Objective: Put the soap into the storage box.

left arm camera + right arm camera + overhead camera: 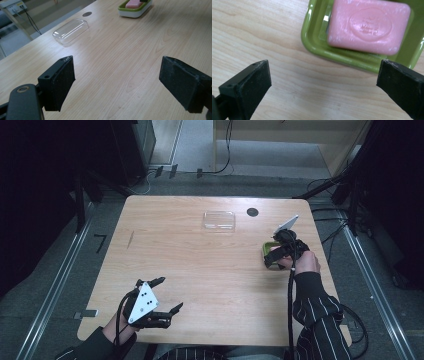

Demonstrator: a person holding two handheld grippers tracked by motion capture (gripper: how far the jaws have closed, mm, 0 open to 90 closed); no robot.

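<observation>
Right gripper jaws spread, hovering just above green soap dish, dish cut off at frame's upper right; pink soap inside. Left gripper spread, lower left, over bare table.

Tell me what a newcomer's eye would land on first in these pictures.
The pink soap in its green dish stands out, at the table's right side, with the right gripper open just over it. Next, the clear lid lies alone near the far edge. The left gripper hangs open over the near left corner.
</observation>
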